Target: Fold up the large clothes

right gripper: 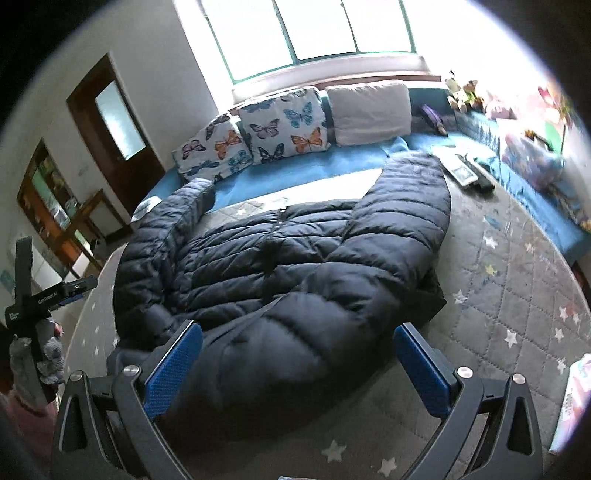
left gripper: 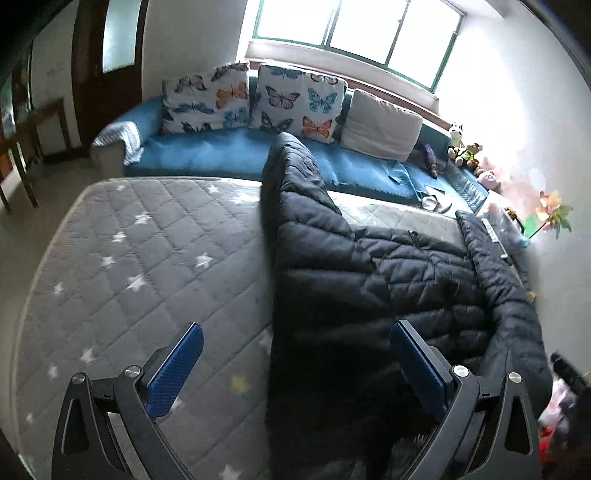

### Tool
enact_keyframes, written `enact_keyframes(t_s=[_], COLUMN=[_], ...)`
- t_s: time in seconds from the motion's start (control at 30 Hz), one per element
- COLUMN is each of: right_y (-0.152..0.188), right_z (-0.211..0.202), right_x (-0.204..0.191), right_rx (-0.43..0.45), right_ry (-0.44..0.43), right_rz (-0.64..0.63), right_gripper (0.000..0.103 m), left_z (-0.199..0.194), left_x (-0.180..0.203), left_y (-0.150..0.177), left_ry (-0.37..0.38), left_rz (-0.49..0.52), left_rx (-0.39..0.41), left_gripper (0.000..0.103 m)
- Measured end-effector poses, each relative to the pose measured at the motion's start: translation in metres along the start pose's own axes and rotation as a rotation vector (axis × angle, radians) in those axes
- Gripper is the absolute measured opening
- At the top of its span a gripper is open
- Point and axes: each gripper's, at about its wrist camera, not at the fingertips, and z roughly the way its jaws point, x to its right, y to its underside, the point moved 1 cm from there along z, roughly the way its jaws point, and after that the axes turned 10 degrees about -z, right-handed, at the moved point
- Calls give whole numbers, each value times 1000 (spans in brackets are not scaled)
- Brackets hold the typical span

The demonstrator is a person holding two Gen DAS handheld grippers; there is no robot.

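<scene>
Two grippers hover over a grey quilted mattress (left gripper: 147,258) printed with white stars, and both stand wide open with nothing between their blue pads. Seen from the left wrist, the left gripper (left gripper: 295,365) hangs above the mattress at the near edge of a dark puffer jacket (left gripper: 369,280): its left pad (left gripper: 177,369) is over bare mattress, its right pad (left gripper: 417,369) is over the jacket's dark fabric, and neither touches the cloth so far as can be told. The jacket lies spread flat on the mattress, front up, zipper running down its middle. One sleeve (left gripper: 291,173) stretches away toward a blue sofa (left gripper: 207,155) and its cuff rests on the sofa's seat; the other sleeve curves along the mattress's right side. From the right wrist, the right gripper (right gripper: 297,365) is poised above the jacket's near hem, the bulk of the garment filling the space beyond its pads. In that view the left gripper shows at the far left edge, held in a hand wearing a grey knitted glove (right gripper: 51,354). Against the sofa's back lean two butterfly cushions (left gripper: 295,99) and a plain pale cushion (left gripper: 380,125), under a bright window (left gripper: 354,33). Soft toys (left gripper: 465,151) sit at the sofa's right end. A dark wooden door (right gripper: 114,129) stands in the left wall.
</scene>
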Motion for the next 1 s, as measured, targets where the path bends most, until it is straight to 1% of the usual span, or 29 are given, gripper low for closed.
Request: enact_keyframes(t_s=[0.03, 0.1, 0.2, 0.23, 0.27, 0.3, 0.33, 0.37, 0.4, 0.43, 0.47, 0.5, 0.53, 0.57, 0.63, 0.67, 0.73, 0.87, 1.0], right_y=[0, 0, 3, 4, 6, 6, 7, 8, 9, 10, 11, 12, 13, 14, 14, 15, 17, 27, 42], right_z=[4, 9, 14, 16, 18, 19, 21, 23, 25, 27, 28, 28, 28, 26, 17, 10, -4, -44, -74], right_x=[5, 15, 27, 29, 31, 32, 33, 32, 31, 29, 27, 24, 22, 20, 18, 17, 15, 15, 18], right_rx=[-13, -34, -56, -66, -78, -87, -99, -110, -120, -132, -139, -147, -154, -152, -133, -119, -97, -48, -34], right_ry=[-10, -35, -84, -102, -118, -133, -153, -169, -184, -200, -212, -216, -211, -209, -196, -192, -189, -179, -152], right_rz=[22, 69, 140, 160, 178, 190, 200, 208, 215, 219, 216, 207, 196, 185, 150, 138, 118, 64, 35], right_gripper=[103, 103, 103, 103, 103, 102, 98, 95, 89, 87, 83, 73, 65, 60, 49, 46, 42, 41, 41], left_z=[7, 23, 53, 61, 69, 78, 85, 92, 93, 92, 88, 84, 79, 72, 55, 45, 26, -22, -67], left_x=[1, 2, -2, -2, 0, 1, 0, -2, -3, -3, 0, 2, 5, 8, 13, 15, 17, 11, -14], left_y=[-5, -14, -29, -29, -27, -27, -25, -23, -21, -19, -13, -11, -7, -4, 2, 6, 17, 46, 88], left_ry=[10, 6, 22, 22, 35, 64, 80, 108, 126, 126, 123, 120, 118, 113, 97, 98, 87, 88, 99], left_rz=[3, -1, -37, -43, -44, -48, -61, -82, -93, -84, -72, -56, -48, -38, -10, -2, 13, 33, 19], left_rx=[-10, -23, -79, -96, -113, -147, -169, -193, -192, -177, -165, -152, -142, -130, -100, -89, -71, -43, -49], left_gripper=[103, 103, 103, 102, 92, 80, 75, 65, 59, 56, 47, 38, 33, 26, 21, 19, 18, 17, 17])
